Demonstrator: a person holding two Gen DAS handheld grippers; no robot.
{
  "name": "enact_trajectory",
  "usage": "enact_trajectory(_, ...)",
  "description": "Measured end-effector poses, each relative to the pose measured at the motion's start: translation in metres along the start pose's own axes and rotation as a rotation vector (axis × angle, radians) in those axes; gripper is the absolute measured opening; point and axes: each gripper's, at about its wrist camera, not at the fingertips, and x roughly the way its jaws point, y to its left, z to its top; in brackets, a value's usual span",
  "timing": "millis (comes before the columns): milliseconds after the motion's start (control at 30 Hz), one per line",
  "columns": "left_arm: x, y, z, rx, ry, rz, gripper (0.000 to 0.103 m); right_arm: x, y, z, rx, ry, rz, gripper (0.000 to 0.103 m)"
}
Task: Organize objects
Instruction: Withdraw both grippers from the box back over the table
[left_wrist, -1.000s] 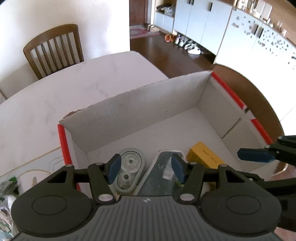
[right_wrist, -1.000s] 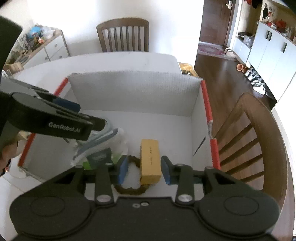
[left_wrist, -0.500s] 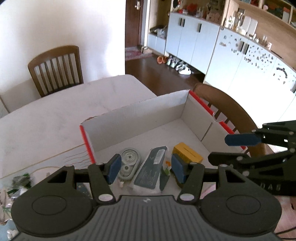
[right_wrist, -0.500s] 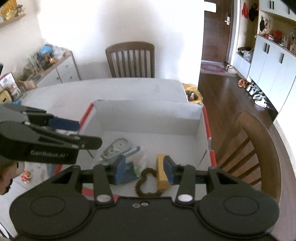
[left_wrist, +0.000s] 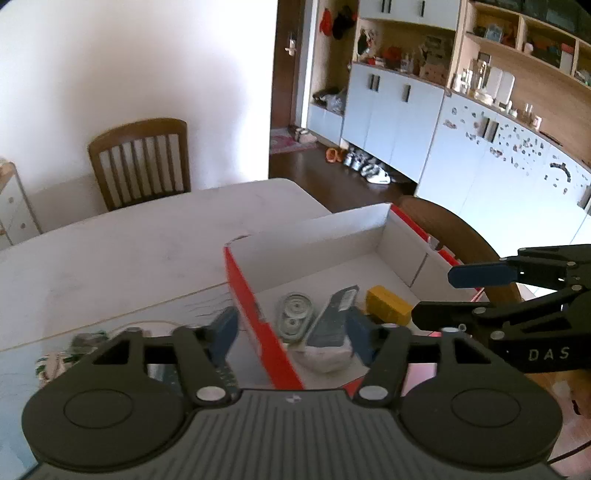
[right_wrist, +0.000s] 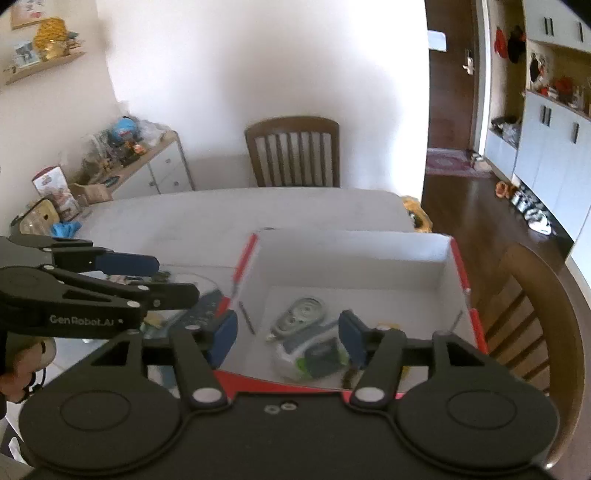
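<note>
A white cardboard box with red edges (left_wrist: 325, 236) (right_wrist: 354, 247) sits on the white table. Inside lie a grey round tape dispenser (left_wrist: 295, 314) (right_wrist: 303, 314), a dark flat packet on a white bag (left_wrist: 332, 321) (right_wrist: 314, 354) and a yellow box (left_wrist: 388, 304). My left gripper (left_wrist: 291, 338) is open and empty, raised above the box's near left corner. My right gripper (right_wrist: 288, 338) is open and empty, raised above the box's near edge. Each gripper shows in the other's view (left_wrist: 480, 291) (right_wrist: 147, 277).
A wooden chair (left_wrist: 140, 162) (right_wrist: 293, 151) stands at the table's far side; another (right_wrist: 535, 314) is right of the box. Small items lie on the table left of the box (left_wrist: 85, 343). A sideboard with clutter (right_wrist: 129, 158) stands at the left.
Both grippers have pulled up and back from the box, so it looks smaller and lower. Both stay open and empty. The box contents have not moved.
</note>
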Motion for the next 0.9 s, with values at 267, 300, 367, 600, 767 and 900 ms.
enact_trajectory(267, -0.028, 0.032, -0.017, -0.023, -0.046, 0.016, 0.076, 0.002, 0.041, -0.004, -0.016, -0.025, 0.026, 0.078)
enact_trajectory(300, -0.031, 0.037, -0.019, -0.027, -0.049, 0.02, 0.076, 0.002, 0.045, -0.003, -0.014, -0.028, 0.031, 0.08)
enact_trajectory(367, -0.036, 0.046, -0.023, -0.034, -0.054, 0.024, 0.076, 0.002, 0.055, -0.004, -0.014, -0.041, 0.04, 0.088)
enact_trajectory(600, -0.055, 0.077, -0.038, -0.06, -0.078, 0.023, 0.082, 0.004, 0.088, -0.004, -0.023, -0.08, 0.052, 0.102)
enact_trajectory(767, -0.063, 0.095, -0.05, -0.057, -0.085, 0.021, 0.086, 0.006, 0.109, -0.004, -0.019, -0.092, 0.059, 0.102)
enact_trajectory(900, -0.069, 0.108, -0.057, -0.052, -0.095, 0.019, 0.103, 0.01, 0.122, -0.006, -0.008, -0.09, 0.06, 0.102)
